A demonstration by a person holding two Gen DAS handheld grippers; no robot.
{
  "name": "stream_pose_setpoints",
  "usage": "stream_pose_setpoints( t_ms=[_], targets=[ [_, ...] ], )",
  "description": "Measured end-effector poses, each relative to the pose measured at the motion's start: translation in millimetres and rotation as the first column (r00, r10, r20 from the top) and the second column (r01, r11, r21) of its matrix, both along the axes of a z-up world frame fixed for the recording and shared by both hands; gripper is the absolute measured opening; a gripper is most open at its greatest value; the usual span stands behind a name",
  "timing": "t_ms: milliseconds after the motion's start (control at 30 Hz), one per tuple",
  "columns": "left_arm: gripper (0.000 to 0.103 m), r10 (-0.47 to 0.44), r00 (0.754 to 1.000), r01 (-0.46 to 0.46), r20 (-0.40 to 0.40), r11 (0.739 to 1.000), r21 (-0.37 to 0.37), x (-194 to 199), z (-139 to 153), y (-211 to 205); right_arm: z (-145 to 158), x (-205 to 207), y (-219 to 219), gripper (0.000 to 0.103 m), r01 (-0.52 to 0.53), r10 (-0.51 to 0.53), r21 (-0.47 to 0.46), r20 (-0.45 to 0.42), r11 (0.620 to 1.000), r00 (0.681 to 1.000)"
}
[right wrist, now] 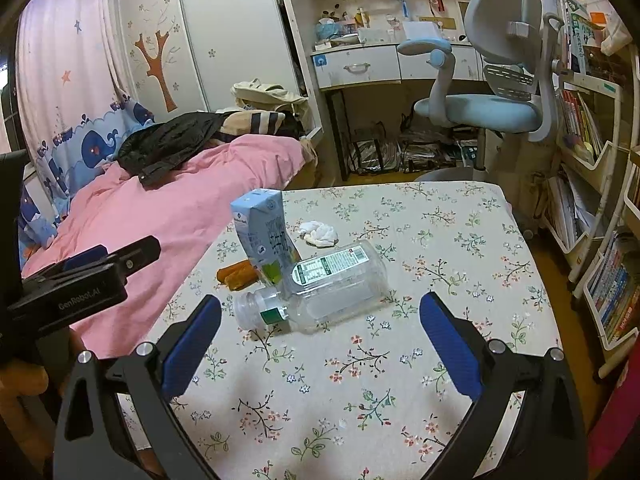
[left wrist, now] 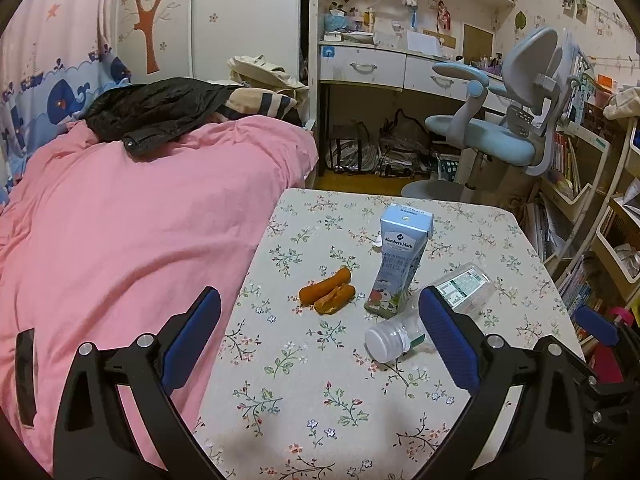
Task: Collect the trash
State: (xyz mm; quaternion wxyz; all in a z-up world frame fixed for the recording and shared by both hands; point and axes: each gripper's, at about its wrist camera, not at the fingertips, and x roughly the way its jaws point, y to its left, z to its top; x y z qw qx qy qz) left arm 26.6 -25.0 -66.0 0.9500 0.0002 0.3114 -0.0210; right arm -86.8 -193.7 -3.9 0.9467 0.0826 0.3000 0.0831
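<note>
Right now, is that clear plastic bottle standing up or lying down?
Lying down. The bottle rests on its side on the table, white cap toward the camera, against the upright carton.

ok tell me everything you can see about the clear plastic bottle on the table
The plastic bottle is clear, looks empty, and lies on its side on the floral tablecloth. It has a white cap, a green neck band and a white printed label facing up. Its cap end points toward the bed. The milk carton stands right behind it, apparently touching. Neither gripper holds it.
</note>
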Motion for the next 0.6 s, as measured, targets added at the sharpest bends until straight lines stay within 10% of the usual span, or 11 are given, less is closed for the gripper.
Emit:
stream_pose_setpoints(
  t_ms=[600],
  targets=[
    [0.096,-0.005,1.0,0.005,-0.015,1.0,0.002,3.9,-3.2,-1.4,-3.7,1.7,6.2,0.095,-0.012,0.012,-0.017,-0.018,1.0,1.0]
  ],
)
